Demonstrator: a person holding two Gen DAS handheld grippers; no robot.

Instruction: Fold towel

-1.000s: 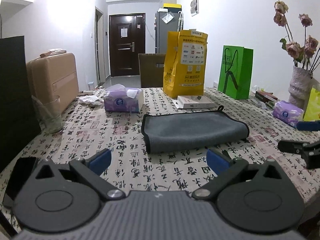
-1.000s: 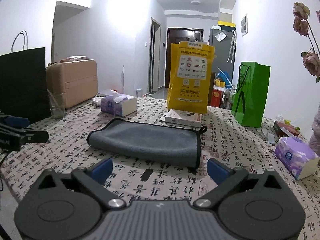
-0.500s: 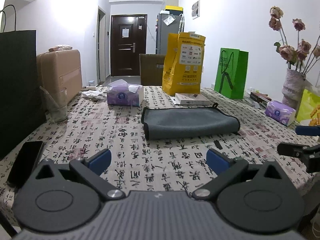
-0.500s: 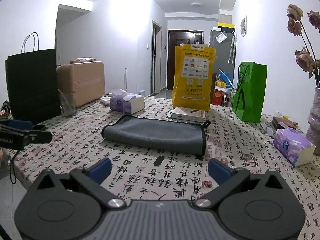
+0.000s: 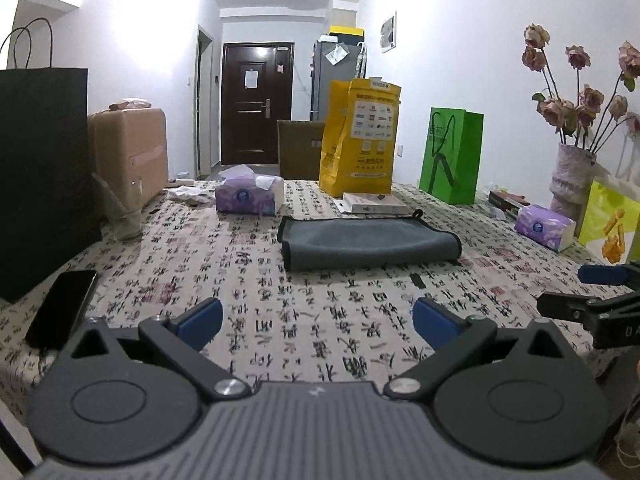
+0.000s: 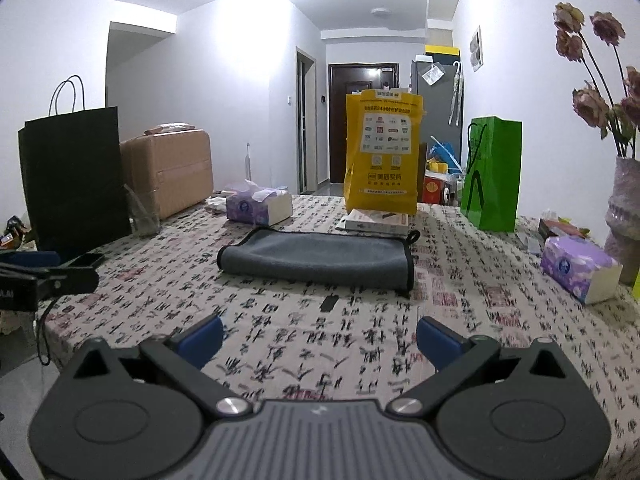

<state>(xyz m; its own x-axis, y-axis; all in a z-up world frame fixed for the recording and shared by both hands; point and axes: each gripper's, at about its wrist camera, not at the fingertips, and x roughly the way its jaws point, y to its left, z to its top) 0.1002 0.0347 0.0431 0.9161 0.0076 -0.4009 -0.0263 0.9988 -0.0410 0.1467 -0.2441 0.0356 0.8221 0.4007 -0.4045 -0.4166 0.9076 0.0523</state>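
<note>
A grey towel point(image 5: 368, 242) with black edging lies folded in a long strip on the patterned tablecloth; it also shows in the right wrist view point(image 6: 320, 258). My left gripper point(image 5: 318, 318) is open and empty, well back from the towel near the table's front edge. My right gripper point(image 6: 320, 334) is open and empty, also well short of the towel. The right gripper shows at the right edge of the left wrist view point(image 5: 592, 292). The left gripper shows at the left edge of the right wrist view point(image 6: 44, 276).
Behind the towel stand a yellow bag point(image 5: 360, 140), a white box point(image 5: 376, 202), a green bag point(image 5: 452, 156) and a tissue box point(image 5: 248, 194). A second tissue box point(image 5: 544, 226) and flower vase point(image 5: 572, 176) are right. A black bag point(image 5: 40, 176), glass point(image 5: 120, 212) and phone point(image 5: 62, 306) are left.
Both grippers have drawn back from the towel toward the table's front edge and risen a little. The towel has not moved. Both stay open.
</note>
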